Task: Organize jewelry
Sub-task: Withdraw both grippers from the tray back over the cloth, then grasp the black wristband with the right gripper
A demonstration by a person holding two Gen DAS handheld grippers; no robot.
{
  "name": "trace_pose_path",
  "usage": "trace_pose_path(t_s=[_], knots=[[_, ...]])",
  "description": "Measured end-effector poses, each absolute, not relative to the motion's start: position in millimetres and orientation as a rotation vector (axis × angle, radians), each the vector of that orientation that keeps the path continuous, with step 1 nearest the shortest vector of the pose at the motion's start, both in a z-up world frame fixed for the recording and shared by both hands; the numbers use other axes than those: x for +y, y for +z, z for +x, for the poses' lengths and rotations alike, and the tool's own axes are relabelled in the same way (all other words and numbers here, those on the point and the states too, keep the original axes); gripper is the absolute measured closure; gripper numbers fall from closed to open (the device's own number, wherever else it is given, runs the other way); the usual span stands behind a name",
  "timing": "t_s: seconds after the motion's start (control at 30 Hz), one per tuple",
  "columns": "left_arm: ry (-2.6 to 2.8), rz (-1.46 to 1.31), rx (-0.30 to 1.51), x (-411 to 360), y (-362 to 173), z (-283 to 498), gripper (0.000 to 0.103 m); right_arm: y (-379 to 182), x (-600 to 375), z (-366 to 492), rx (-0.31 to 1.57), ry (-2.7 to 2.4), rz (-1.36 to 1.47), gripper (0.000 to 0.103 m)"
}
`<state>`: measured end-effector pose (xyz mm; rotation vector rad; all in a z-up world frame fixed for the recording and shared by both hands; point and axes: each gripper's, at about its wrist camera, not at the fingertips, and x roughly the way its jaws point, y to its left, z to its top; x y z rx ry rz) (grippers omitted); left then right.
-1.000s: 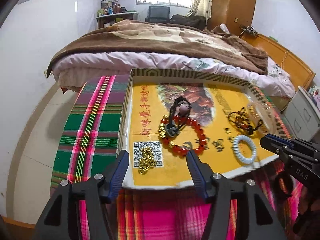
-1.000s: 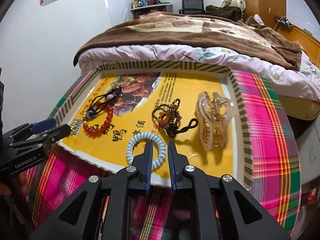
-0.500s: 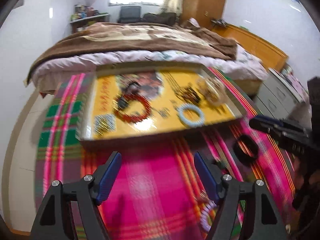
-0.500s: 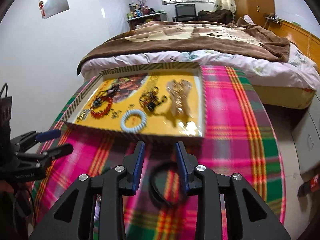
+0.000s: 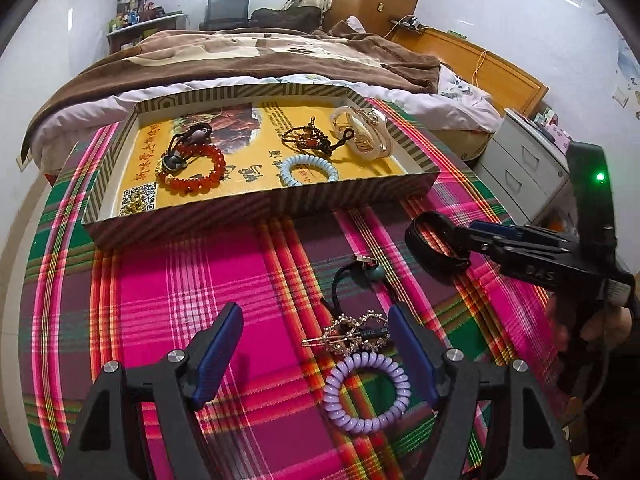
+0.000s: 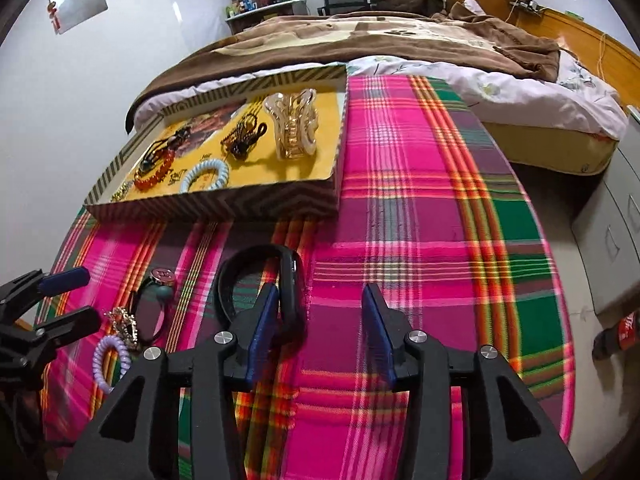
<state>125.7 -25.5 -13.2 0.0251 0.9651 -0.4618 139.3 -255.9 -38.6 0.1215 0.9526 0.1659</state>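
Observation:
A shallow striped box [image 5: 256, 210] [image 6: 224, 204] with a yellow floor holds a red bead bracelet [image 5: 190, 172], a pale blue coil hair tie [image 5: 308, 168] [image 6: 204, 174], a dark beaded piece [image 5: 308, 142] and a clear claw clip [image 5: 362, 136] [image 6: 294, 130]. On the plaid cloth lie a black band [image 5: 434, 246] [image 6: 256, 288], a black cord tie with a teal bead [image 5: 352, 284], a gold hairpin [image 5: 352, 334] and a purple coil tie [image 5: 366, 392] [image 6: 110, 362]. My left gripper [image 5: 316, 352] is open above the hairpin and purple tie. My right gripper [image 6: 320, 332] [image 5: 464, 240] is open, its left finger inside the black band.
The plaid cloth [image 6: 420, 240] covers a round table. A bed with a brown blanket [image 5: 248, 52] stands right behind it. A grey drawer unit [image 5: 524, 160] is at the right, and a cola bottle [image 6: 618, 330] lies on the floor beside it.
Both grippers have pulled back from the box to the near part of the cloth. The right gripper, shut at first, has opened wide and now sits at the black band.

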Motion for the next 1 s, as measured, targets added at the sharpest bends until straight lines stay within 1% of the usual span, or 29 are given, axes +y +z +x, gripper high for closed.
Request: trace_pose_path(t_s=[0.33, 0.4, 0.43, 0.47, 1.0], knots=[[-0.462, 0.035, 0.984, -31, -17, 121, 0.028, -40, -239, 146, 0.942, 0.156, 0.005, 0.059], [-0.462, 0.045, 0.987, -33, -17, 120, 0.028, -41, -237, 144, 0.934, 0.136, -0.014, 0.067], [-0.463, 0.051, 0.989, -35, -18, 120, 0.028, -41, -237, 143, 0.927, 0.135, -0.017, 0.074], [-0.463, 0.057, 0.995, -37, -19, 120, 0.028, -41, -239, 142, 0.923, 0.146, -0.005, 0.09], [-0.44, 0.131, 1.024, -68, -32, 122, 0.028, -23, -273, 113, 0.854, 0.102, 0.047, 0.09]])
